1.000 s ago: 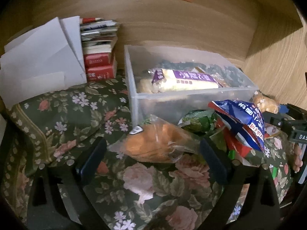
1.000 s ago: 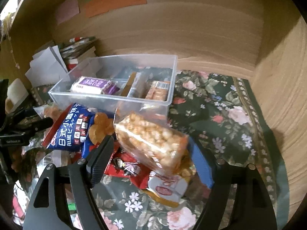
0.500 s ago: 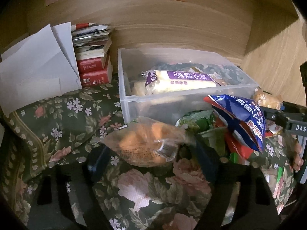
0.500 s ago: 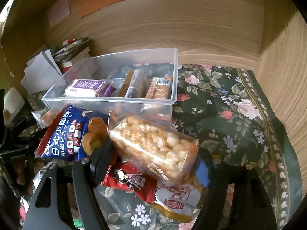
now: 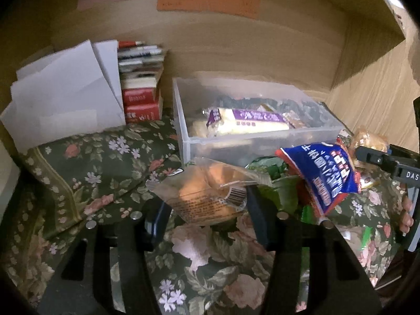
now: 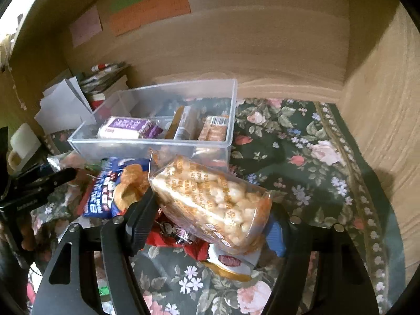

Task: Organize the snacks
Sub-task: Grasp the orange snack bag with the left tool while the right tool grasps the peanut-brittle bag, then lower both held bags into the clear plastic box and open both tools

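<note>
Snacks are half sorted: the left gripper (image 5: 207, 210), jaws just closing, pinches a clear-wrapped bun (image 5: 207, 197) lying crosswise between its fingers, the right gripper (image 6: 210, 210) clamps a popcorn bag (image 6: 210, 202) angled across its jaws, and the clear bin (image 6: 157, 144) sits just ahead of both.

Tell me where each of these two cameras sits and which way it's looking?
Left wrist: rides on the left gripper, looking down along its fingers, which have just been closing on the bread packet; the other hand's fingertips show at right.
Right wrist: rides on the right gripper, shut on the puffed-snack bag.
Both see the clear bin and blue packet.
</note>
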